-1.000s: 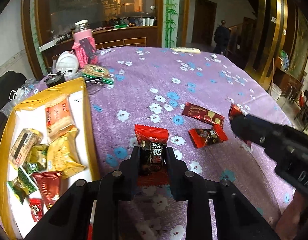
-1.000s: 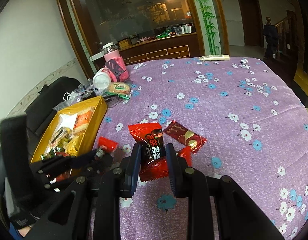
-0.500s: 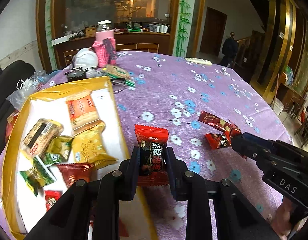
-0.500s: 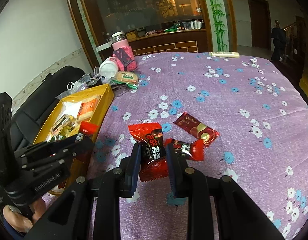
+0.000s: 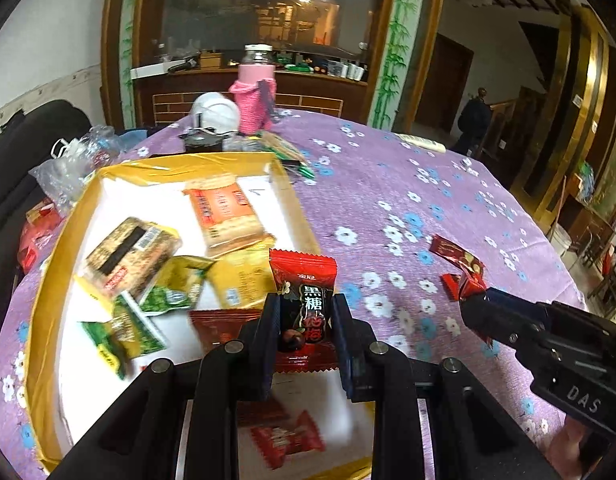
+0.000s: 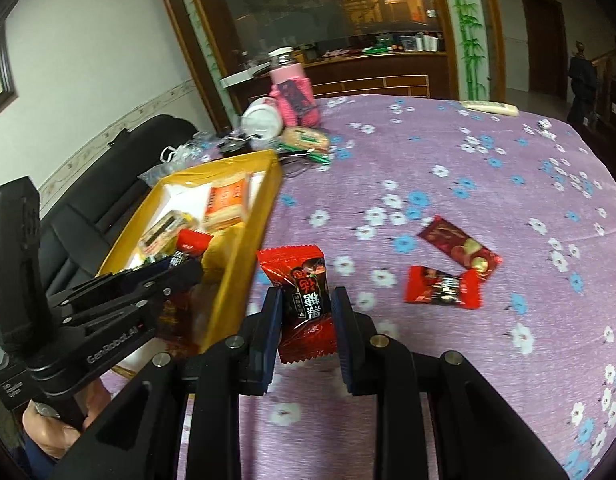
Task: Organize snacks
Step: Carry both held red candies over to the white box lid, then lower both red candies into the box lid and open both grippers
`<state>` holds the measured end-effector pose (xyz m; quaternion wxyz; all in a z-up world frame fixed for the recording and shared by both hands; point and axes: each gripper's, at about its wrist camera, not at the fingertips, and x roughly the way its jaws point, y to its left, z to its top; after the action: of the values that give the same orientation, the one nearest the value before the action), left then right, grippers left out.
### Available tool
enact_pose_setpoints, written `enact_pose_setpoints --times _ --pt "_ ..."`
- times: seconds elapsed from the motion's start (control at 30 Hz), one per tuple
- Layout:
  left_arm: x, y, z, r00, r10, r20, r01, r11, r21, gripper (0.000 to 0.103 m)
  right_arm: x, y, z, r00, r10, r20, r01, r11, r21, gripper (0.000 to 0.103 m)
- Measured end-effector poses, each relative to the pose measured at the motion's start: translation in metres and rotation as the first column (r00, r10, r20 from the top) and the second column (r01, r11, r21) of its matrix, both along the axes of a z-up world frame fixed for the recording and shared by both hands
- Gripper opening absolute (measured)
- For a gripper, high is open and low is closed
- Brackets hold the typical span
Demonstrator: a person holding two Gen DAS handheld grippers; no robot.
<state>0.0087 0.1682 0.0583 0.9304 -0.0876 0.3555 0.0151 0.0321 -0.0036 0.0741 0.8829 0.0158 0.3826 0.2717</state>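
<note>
**Clerk:** Over the yellow box (image 5: 284, 200) — what do you list for your left claw (image 5: 304, 320)?

**Me:** Item one: a red brown-sugar candy packet (image 5: 304, 292), upright, pinched between the left claw's two fingers. A second ago that packet hung over the purple flowered cloth (image 5: 447, 184), with the box off to the side. Now the box floor lies directly under and behind it.

**Clerk:** Box contents?

**Me:** An orange biscuit pack (image 5: 224, 216), a dark-banded cracker pack (image 5: 132, 252), green sachets (image 5: 168, 292), a yellow pouch (image 5: 240, 280), several red sweets near my fingers. All loose, none stacked.

**Clerk:** And the right claw (image 6: 306, 316)?

**Me:** Item two: a second red candy packet (image 6: 300, 288), tilted, nipped between the right claw's fingers. It has come across the cloth towards the box — it now hangs just beside the box's near wall (image 6: 244, 264), not yet over it.

**Clerk:** Outstanding stock?

**Me:** Two pieces on the cloth, well apart from the box: a dark red chocolate bar wrapper (image 6: 455, 244) and a red twist-end sweet (image 6: 441, 286), close together.

**Clerk:** Status?

**Me:** My reading: left packet is placed to drop as soon as I spread the fingers; right packet needs a little more travel past the wall first. Two further pickups would then remain.
</note>
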Motion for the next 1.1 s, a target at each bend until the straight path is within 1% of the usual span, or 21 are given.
enact_pose_setpoints --times 0.13,0.27,0.57,0.7,0.87,1.1 --pt "-0.007 0.017 -0.001 0.999 0.038 0.008 -0.038 0.999 -0.016 0.026 -0.005 0.020 0.004 0.999 0.037 -0.002 -0.037 0.999 0.007 0.024" --pt "-0.015 0.029 -0.003 0.997 0.073 0.009 -0.072 0.997 -0.010 0.026 -0.009 0.046 0.006 0.996 0.084 -0.004 -0.084 0.996 0.003 0.024" --pt "-0.025 0.058 -0.015 0.988 0.152 -0.008 -0.152 0.988 -0.001 0.026 -0.016 0.088 -0.008 0.988 0.152 -0.032 -0.153 0.988 -0.035 0.024" --pt "-0.026 0.063 -0.020 0.984 0.178 -0.021 -0.177 0.984 0.011 0.026 -0.016 0.094 -0.015 0.986 0.160 -0.048 -0.162 0.986 -0.047 0.024" --pt "-0.022 0.066 -0.026 0.979 0.198 -0.045 -0.197 0.980 0.027 0.026 -0.009 0.101 -0.026 0.981 0.168 -0.093 -0.174 0.983 -0.060 0.024" --pt "-0.016 0.069 -0.033 0.974 0.213 -0.082 -0.211 0.977 0.035 0.026 -0.007 0.113 -0.035 0.977 0.183 -0.105 -0.192 0.979 -0.076 0.024"
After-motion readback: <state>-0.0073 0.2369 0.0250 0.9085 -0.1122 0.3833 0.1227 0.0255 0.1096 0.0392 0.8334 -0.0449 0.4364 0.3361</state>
